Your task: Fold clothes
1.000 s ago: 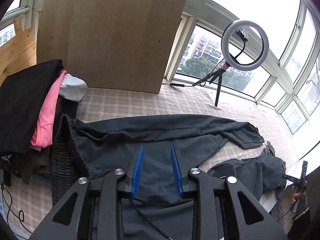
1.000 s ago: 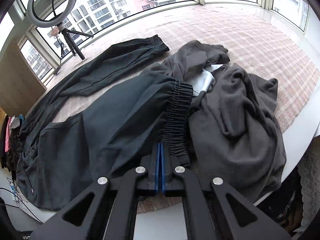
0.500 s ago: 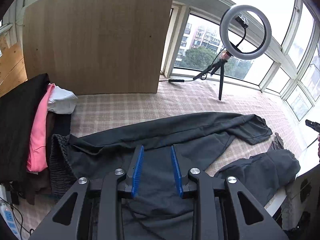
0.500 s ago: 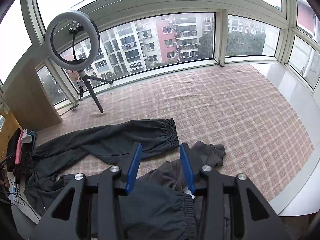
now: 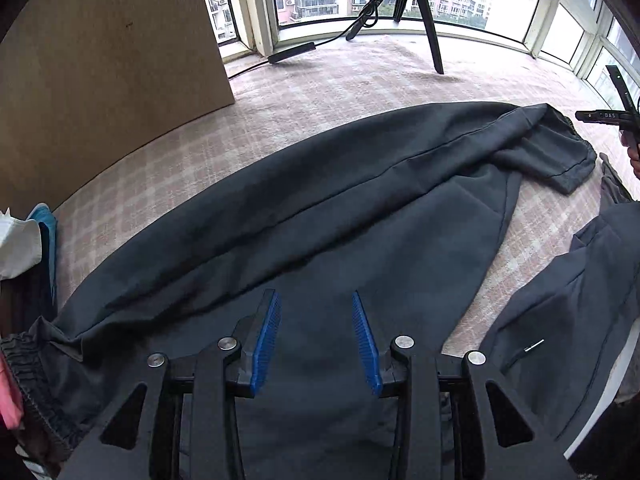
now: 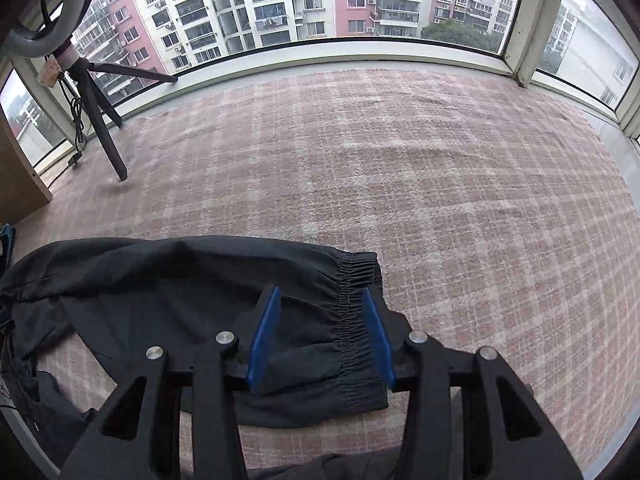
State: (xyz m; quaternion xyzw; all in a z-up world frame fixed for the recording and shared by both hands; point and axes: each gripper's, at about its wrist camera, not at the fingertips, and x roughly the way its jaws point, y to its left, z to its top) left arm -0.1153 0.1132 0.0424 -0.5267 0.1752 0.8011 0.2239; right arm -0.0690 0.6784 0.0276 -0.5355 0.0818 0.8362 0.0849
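Both grippers have come lower and nearer to the cloth than a moment ago, and the right one, which was pinched together on an elastic band, has let go and gone over to the trouser cuff.

From the left wrist view, the left gripper (image 5: 316, 338) hangs over the dark trousers (image 5: 320, 216), which lie spread across the checked mat (image 5: 340, 88) from the near left edge toward the far right. Its jaws are apart and opening; only flat fabric shows below the gap, and the blue pads (image 5: 264, 340) press on nothing. Whether the tips touch the cloth I cannot tell. At the left edge a pile of clothes (image 5: 20, 240) is cut off by the frame. A wooden board (image 5: 100, 80) stands at the far left, and only the legs of the tripod (image 5: 424, 16) are in view. At the right border a hand with another device (image 5: 612, 116) is partly cut off.

From the right wrist view, the right gripper (image 6: 322, 340) has its jaws apart and opening, one on each side of the gathered cuff (image 6: 356, 320) of the trouser leg (image 6: 180, 284), without squeezing it. This leg lies near the front edge of the mat (image 6: 400, 180). More dark cloth at the bottom left is hard to make out.
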